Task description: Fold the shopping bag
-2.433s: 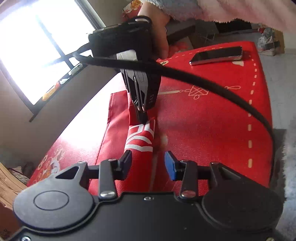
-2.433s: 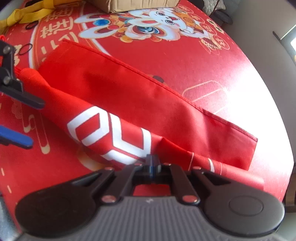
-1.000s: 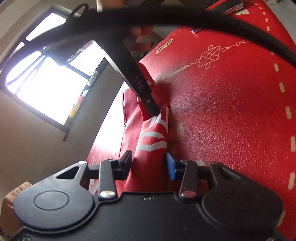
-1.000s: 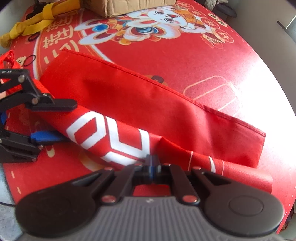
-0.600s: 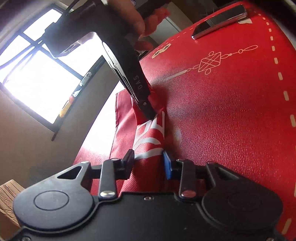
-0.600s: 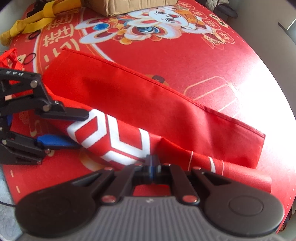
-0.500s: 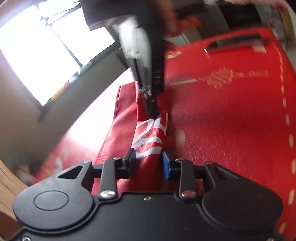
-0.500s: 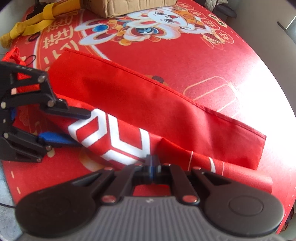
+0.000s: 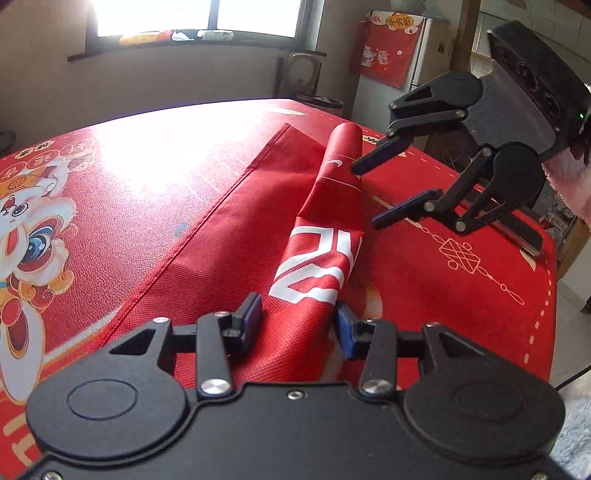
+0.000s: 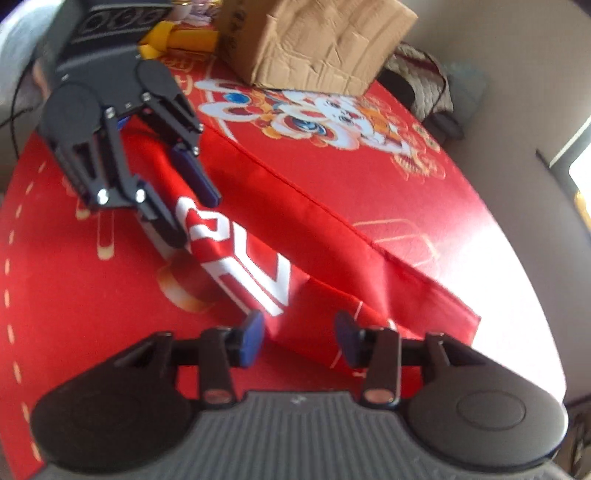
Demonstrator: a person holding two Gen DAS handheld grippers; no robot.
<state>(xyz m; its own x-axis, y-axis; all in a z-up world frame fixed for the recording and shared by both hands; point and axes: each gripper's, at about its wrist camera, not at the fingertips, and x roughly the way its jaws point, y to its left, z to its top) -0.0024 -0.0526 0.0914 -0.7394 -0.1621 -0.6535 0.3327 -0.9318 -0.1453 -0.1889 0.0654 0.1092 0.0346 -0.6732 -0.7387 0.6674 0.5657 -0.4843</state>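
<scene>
Bag's (image 9: 207, 236) long hem (image 9: 236, 177) along bare tablecloth (image 9: 461, 280)

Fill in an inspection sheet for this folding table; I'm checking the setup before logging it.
Surface: red printed tablecloth, sunlit glare at the far side.
Job's things: red shopping bag, part rolled lengthwise along its near edge, the rest flat.
Clutter: cardboard box; yellow strap.
Grippers: left claw opening, roll between its fingers; right claw opening, over the bag's end.
Cables: nothing seen on the table.
Surroundings: window, red wall hanging.
</scene>
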